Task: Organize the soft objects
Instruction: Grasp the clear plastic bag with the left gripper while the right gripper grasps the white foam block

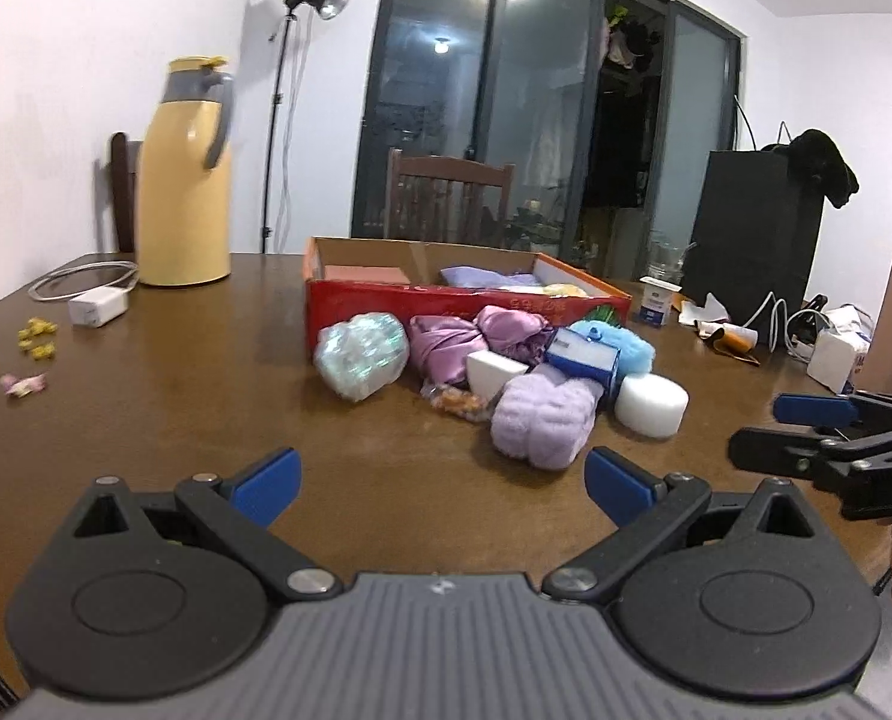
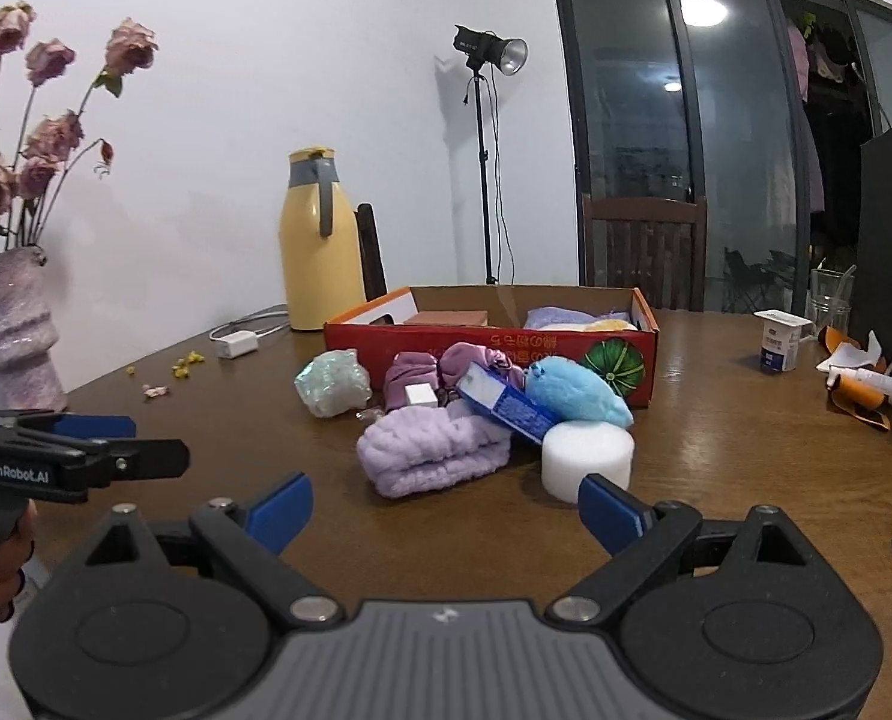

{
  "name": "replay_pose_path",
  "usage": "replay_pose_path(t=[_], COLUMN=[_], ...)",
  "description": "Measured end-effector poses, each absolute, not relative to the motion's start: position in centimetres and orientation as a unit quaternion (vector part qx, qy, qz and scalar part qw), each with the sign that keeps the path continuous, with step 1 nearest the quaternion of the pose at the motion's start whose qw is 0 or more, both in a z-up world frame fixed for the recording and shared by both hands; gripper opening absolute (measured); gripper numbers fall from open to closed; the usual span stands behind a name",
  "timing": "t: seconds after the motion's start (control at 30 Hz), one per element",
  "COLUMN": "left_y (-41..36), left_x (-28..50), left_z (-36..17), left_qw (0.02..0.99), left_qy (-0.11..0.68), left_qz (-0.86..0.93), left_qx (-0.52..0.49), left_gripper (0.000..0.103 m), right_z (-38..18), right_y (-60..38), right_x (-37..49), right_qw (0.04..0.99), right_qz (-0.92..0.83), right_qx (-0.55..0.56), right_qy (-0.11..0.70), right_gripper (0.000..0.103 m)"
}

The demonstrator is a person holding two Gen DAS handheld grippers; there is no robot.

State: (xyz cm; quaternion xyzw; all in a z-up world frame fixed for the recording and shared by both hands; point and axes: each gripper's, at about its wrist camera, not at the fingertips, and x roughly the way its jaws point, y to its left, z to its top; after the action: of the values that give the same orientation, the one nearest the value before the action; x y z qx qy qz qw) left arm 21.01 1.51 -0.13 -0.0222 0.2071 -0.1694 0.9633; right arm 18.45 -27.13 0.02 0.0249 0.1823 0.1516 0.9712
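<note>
A pile of soft things lies on the brown table in front of a red cardboard box (image 1: 446, 303) (image 2: 488, 342): a folded lilac towel (image 1: 542, 420) (image 2: 434, 450), a white foam cylinder (image 1: 653, 405) (image 2: 587, 450), a blue plush (image 1: 632, 348) (image 2: 578, 390), shiny purple cloth (image 1: 446, 342) (image 2: 410, 375), an iridescent bundle (image 1: 362, 354) (image 2: 332, 381) and a blue-white carton (image 1: 584, 354) (image 2: 506, 402). The box holds a lilac cloth (image 1: 476, 276) (image 2: 560, 318). My left gripper (image 1: 443, 480) is open and empty, short of the towel. My right gripper (image 2: 446, 507) is open and empty, near the towel and cylinder.
A yellow thermos (image 1: 185, 180) (image 2: 320, 246) and a white charger (image 1: 98, 309) (image 2: 236, 343) stand at the back left. A vase of dried roses (image 2: 17, 330) is at the far left. A yogurt cup (image 2: 779, 339), wrappers and cables lie on the right.
</note>
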Motion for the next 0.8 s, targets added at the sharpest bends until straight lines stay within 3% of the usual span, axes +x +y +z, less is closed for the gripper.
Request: replay_pose_path(t=[0.3, 0.53, 0.67, 0.7, 0.8], left_y=[0.6, 2.6, 2.2, 2.0, 1.9], left_x=[28.9, 36.3, 38.8, 39.4, 40.9], left_z=[-0.7, -0.4, -0.8, -1.1, -2.2], left_qw=[0.961, 0.955, 0.955, 0.953, 0.943], left_qy=[0.229, 0.254, 0.257, 0.262, 0.289], left_qz=[-0.152, -0.138, -0.135, -0.137, -0.145], left_qx=[-0.027, -0.072, -0.067, -0.067, -0.081], left_gripper=[0.101, 0.088, 0.084, 0.079, 0.047], right_z=[0.3, 0.9, 0.5, 0.4, 0.3], right_y=[-25.2, -21.5, -21.6, -21.6, -20.9], right_x=[26.3, 32.5, 33.8, 34.2, 34.5], right_qw=[0.964, 0.962, 0.965, 0.963, 0.959], right_qz=[0.161, 0.174, 0.156, 0.155, 0.172], right_qx=[0.058, 0.011, 0.002, 0.006, -0.009], right_qy=[0.206, 0.208, 0.212, 0.22, 0.224], right_gripper=[0.081, 0.067, 0.064, 0.064, 0.064])
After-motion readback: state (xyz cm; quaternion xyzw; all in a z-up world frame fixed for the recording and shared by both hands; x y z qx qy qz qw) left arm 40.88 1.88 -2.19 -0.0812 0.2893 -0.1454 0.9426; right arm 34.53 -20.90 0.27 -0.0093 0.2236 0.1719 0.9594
